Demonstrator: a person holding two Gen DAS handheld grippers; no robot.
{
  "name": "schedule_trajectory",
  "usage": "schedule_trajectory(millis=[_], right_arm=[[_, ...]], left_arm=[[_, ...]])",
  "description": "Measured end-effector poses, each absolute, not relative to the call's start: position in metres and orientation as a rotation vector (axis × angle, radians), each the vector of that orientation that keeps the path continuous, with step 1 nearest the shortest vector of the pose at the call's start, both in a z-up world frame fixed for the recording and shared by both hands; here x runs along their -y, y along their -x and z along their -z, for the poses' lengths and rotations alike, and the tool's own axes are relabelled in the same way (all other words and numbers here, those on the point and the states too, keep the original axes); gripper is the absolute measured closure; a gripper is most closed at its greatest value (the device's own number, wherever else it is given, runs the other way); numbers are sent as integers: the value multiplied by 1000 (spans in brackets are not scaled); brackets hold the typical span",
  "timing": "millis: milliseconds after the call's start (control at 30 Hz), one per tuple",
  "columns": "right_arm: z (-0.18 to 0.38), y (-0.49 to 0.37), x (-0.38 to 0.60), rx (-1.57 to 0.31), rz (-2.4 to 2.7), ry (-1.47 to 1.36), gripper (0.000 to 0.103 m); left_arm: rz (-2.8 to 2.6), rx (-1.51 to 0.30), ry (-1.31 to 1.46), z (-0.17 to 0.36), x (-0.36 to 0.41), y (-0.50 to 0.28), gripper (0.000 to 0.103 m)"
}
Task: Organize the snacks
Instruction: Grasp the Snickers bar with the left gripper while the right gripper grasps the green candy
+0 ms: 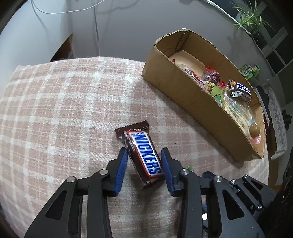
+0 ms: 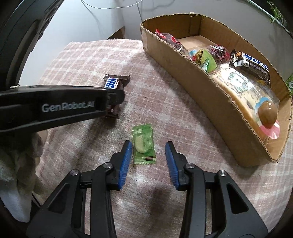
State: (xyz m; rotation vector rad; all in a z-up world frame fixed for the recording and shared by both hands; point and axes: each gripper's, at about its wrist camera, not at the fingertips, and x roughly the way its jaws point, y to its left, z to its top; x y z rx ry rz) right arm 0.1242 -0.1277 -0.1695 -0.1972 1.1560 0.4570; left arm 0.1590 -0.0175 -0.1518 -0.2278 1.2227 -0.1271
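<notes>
Left gripper (image 1: 144, 161) pinches the Snickers bar (image 1: 144, 155) askew, so it may twist free; right gripper (image 2: 148, 159) straddles the green candy (image 2: 143, 144), untouched.

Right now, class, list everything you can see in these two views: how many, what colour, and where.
Snickers bar: one, brown with blue lettering, on the cloth between the left fingers.
Green candy: one, green wrapper, on the cloth between the right fingers, touching neither.
Cardboard box: one, brown, open-topped, on the cloth to the right.
Snacks in the box: several; a second dark bar, a green packet, red wrappers, a large clear packet, a brown sweet.
Checked cloth: one, pink and white, covering the surface.
Plant: one, green, top right.
Left hand-held gripper: black, blue pads, around the Snickers bar.
Right hand-held gripper: black, blue pads, open.
</notes>
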Motion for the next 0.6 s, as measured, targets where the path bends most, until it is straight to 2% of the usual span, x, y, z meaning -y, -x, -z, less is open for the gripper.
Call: schedule_trajectory(millis=[233,600], right_arm=[[168,-123,128,-1158,-459,225,78],[167,-123,118,-1151,-495,279,78]], left_arm=[[138,-1218,225,151,8,-151,74],[144,-1226,223,152,-4,-146,74]])
